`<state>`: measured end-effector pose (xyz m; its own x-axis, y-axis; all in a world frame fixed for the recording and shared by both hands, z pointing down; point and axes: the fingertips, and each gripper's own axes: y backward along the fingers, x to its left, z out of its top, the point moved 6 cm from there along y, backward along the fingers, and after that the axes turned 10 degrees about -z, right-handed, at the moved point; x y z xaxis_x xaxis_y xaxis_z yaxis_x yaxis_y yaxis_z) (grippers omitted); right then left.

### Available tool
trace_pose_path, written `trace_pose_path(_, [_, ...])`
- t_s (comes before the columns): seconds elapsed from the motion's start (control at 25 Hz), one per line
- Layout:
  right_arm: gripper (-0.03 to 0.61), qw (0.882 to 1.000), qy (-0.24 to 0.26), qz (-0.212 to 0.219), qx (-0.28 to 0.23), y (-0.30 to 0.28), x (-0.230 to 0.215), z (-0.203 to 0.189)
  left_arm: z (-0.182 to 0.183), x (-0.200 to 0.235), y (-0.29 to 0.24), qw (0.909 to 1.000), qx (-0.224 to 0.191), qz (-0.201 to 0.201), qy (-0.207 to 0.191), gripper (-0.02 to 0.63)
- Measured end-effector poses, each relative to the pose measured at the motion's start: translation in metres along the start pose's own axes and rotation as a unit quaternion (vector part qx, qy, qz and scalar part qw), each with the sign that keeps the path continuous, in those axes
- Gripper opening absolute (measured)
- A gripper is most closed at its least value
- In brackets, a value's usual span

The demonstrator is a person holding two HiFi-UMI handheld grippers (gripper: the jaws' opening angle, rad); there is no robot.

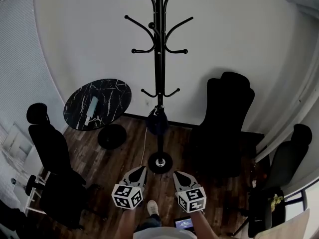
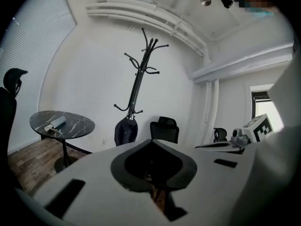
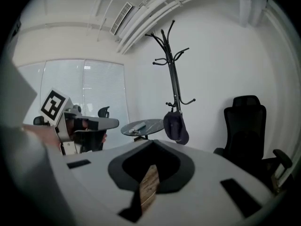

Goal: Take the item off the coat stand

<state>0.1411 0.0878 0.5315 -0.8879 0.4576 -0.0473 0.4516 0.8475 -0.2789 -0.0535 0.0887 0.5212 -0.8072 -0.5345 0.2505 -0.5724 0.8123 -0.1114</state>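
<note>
Left tongs: my left tongs (image 1: 140, 170) are closed with nothing between the jaws. They are held low, well short of the stand.
Item's place: the dark item (image 1: 157, 123) hangs low on the coat stand (image 1: 159, 68), under the lowest pair of hooks and close against the pole, clear of the floor.
Item's look: in the right gripper view it reads as a dark cloth cap or small pouch, though I cannot say which.
Handling: I judge it light, soft and floppy. It is neither fragile nor slippery, but it will likely sag and swing once free.
Where to hold: I would pinch the cloth near its top, just below the hook, and lift it up over the upturned tip, not tug it sideways.
Right tongs: my right tongs (image 1: 178, 175) are likewise closed and empty, just beside the left pair.
Counts, left to right:
- one black chair (image 1: 52, 146)
- one round marble table (image 1: 112, 91) carrying one pale object (image 1: 92, 105)
- one coat stand with one item
- two more chairs (image 1: 227, 113) (image 1: 289, 161), so three chairs in all
- two tongs
</note>
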Motion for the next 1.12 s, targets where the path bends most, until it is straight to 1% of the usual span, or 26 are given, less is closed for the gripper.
trace_pose_path(0.12, [0.012,1.0,0.003,-0.003,0.008,-0.028,-0.011,0.009,0.007,0.019,-0.027,0.9999,0.004,-0.009,0.009,0.02])
trace_pose_path(0.44, [0.012,1.0,-0.002,-0.019,0.015,-0.106,-0.032,0.036,0.034,0.083,-0.089,0.9996,0.014,-0.025,0.007,0.02])
trace_pose_path(0.6, [0.012,1.0,-0.002,-0.022,0.018,-0.147,-0.037,0.049,0.049,0.118,-0.112,0.9995,0.014,-0.028,0.006,0.02])
trace_pose_path(0.76, [0.012,0.999,-0.005,-0.027,0.02,-0.184,-0.037,0.053,0.054,0.152,-0.129,0.9994,0.016,-0.031,0.008,0.02])
trace_pose_path(0.96, [0.012,0.999,-0.01,-0.043,0.026,-0.211,-0.035,0.05,0.052,0.179,-0.147,0.9986,0.023,-0.046,0.012,0.02])
trace_pose_path(1.12, [0.012,0.997,-0.01,-0.061,0.041,-0.213,-0.04,0.043,0.049,0.185,-0.157,0.9978,0.029,-0.057,0.016,0.02])
